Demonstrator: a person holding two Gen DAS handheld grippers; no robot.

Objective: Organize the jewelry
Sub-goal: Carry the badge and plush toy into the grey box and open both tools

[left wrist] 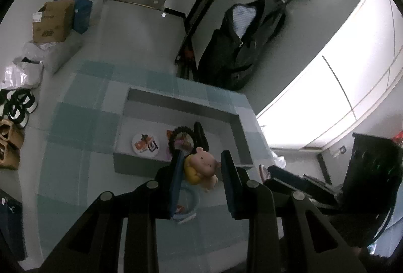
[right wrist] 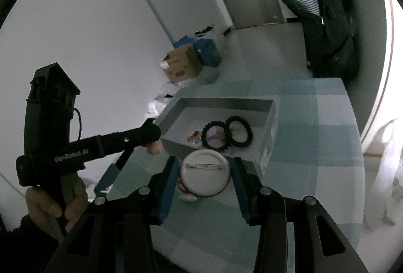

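Left wrist view: the left gripper (left wrist: 200,167) is pinching a small bear figure (left wrist: 201,167) between its blue pads and is hanging just short of the near wall of the grey box (left wrist: 236,119), which is already holding a printed badge (left wrist: 145,144) and a black bead bracelet (left wrist: 180,138); only that near wall is standing between bear and box floor. Right wrist view: the right gripper (right wrist: 205,172) is clamping a round pin badge (right wrist: 204,172) back-side up, pin bar lying crosswise between the jaws, just before the box's near wall, with two bead bracelets (right wrist: 226,133) lying inside and the left gripper coming in at the box's left corner.
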